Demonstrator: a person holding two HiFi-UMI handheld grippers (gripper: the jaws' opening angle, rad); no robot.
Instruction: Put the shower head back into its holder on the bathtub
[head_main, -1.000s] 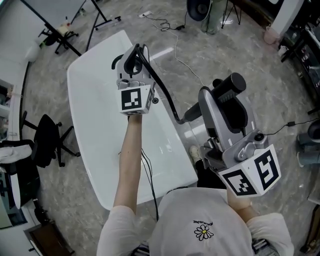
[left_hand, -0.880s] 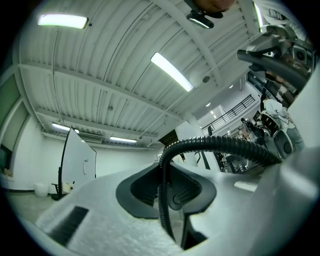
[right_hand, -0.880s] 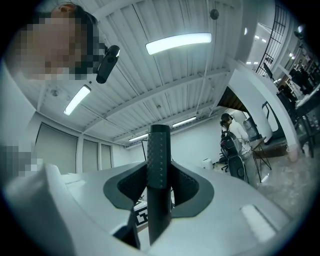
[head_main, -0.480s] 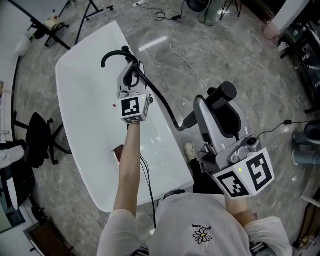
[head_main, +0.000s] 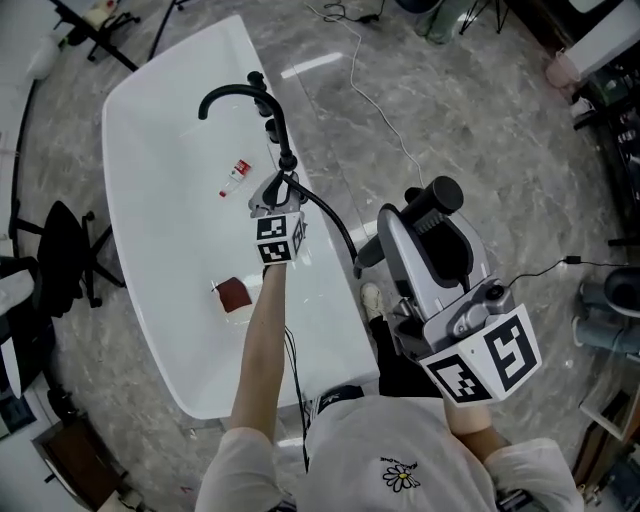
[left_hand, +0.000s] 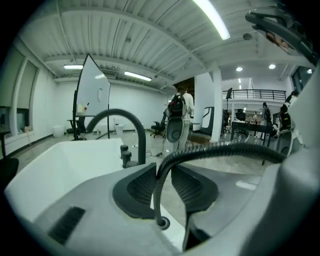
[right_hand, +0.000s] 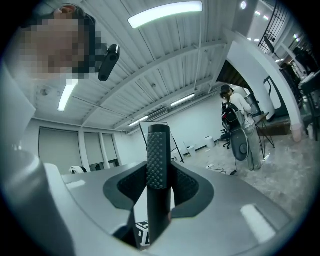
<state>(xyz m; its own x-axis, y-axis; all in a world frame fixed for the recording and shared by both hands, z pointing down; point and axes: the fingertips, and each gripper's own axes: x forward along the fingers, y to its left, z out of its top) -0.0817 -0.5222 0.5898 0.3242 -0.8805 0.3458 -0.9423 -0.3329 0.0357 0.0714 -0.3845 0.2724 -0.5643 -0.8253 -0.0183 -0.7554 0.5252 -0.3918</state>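
Shower head (right_hand: 158, 160) and hose (left_hand: 210, 150) at the bathtub (head_main: 160, 200).
Right gripper (right_hand: 159, 187) clamps the black shower head; left gripper (left_hand: 161, 182) jaws are opening, the hose between them.

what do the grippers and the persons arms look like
The left gripper and right gripper are light grey moulded shells with dark ribbed pads, each carrying a white cube with black square markers. The left jaws are opening, a ribbed hose between them. The person wears a white short-sleeved T-shirt with a daisy print.
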